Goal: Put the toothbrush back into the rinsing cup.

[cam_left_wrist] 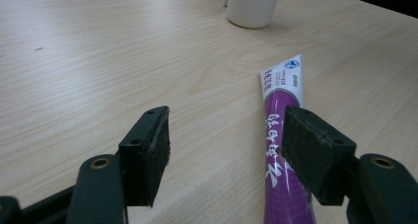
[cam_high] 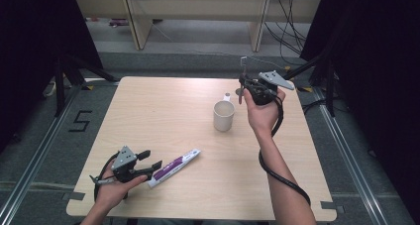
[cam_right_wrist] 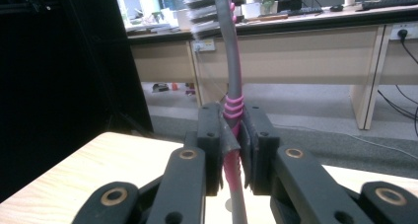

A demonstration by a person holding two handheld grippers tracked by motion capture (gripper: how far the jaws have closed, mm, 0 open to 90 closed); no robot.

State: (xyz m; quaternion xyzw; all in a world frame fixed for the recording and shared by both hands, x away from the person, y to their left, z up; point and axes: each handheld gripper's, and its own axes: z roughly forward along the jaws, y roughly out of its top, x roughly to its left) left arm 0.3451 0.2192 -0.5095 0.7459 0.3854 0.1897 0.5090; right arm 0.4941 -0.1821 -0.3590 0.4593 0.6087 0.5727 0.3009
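Around the white mug point(cam_high: 224, 115) the tabletop point(cam_high: 163, 111) is bare on its left and near sides. Well apart from the mug, toward the near left, the purple tube point(cam_high: 174, 167) lies across the way.

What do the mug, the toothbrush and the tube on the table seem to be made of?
Mug: probably glazed ceramic; plain white with a smooth, slightly glossy wall.
Toothbrush: most likely plastic; smooth grey handle with pink ribbed, rubber-like grip sections and pale bristles, clamped in the right hand-held gripper.
Tube: seemingly soft plastic or laminate; glossy purple and white printed skin with a flat crimped end.
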